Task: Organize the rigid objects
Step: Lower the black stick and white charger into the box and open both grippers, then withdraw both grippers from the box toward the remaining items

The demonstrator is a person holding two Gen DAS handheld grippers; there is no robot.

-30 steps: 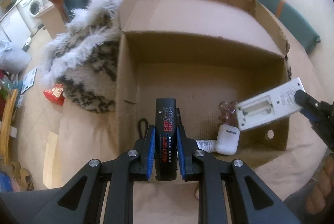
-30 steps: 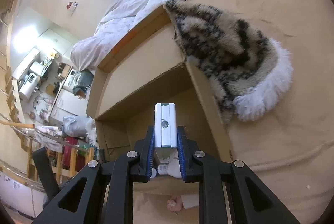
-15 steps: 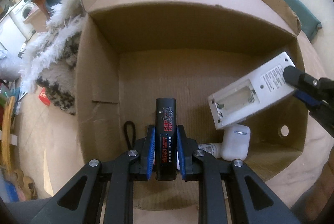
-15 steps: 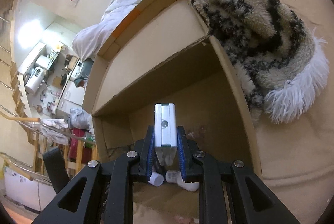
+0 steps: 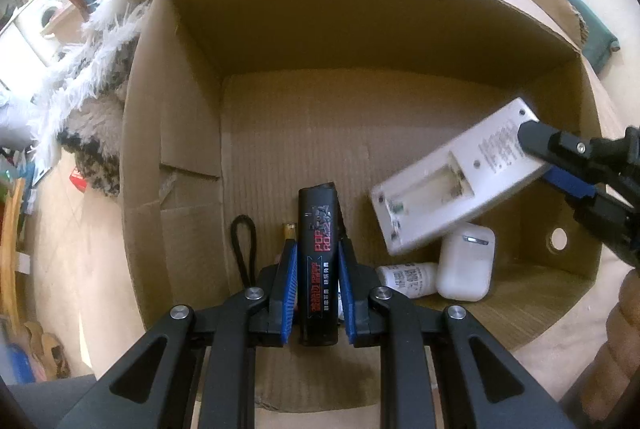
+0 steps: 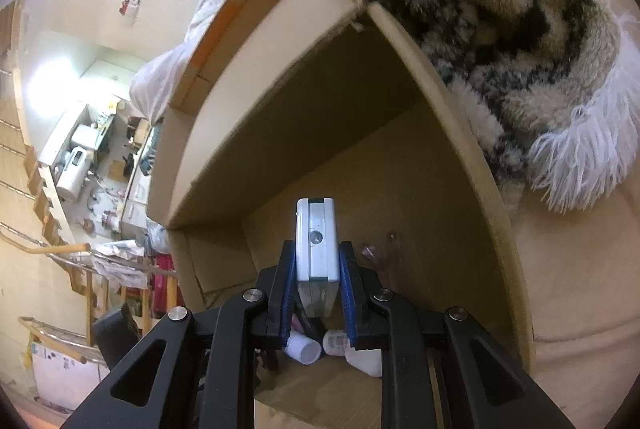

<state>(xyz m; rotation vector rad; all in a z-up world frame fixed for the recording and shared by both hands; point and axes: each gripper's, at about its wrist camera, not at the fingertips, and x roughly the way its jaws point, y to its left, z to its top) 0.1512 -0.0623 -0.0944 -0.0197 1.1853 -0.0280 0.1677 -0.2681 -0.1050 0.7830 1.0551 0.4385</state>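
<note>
The left claw is closed on a black box with red letters; its blue pads press on both long sides of the box, which stands out forward past the fingertips and hangs inside the open cardboard box, over its floor; the right claw is closed on a white remote control, gripped at one end, so that most of the body reaches out in front of the fingertips; in the left wrist view this remote control comes in from the right side, tilted, with its empty battery compartment facing up, and it hangs above a white earbud case; beside the case, a small white bottle lies on its side on the floor of the cardboard box, near the front wall; a black cord loop lies just left of the left claw, and a small yellowish thing is partly hidden behind the left pad; outside the cardboard box a furry patterned blanket lies against its side wall on the bed
</note>
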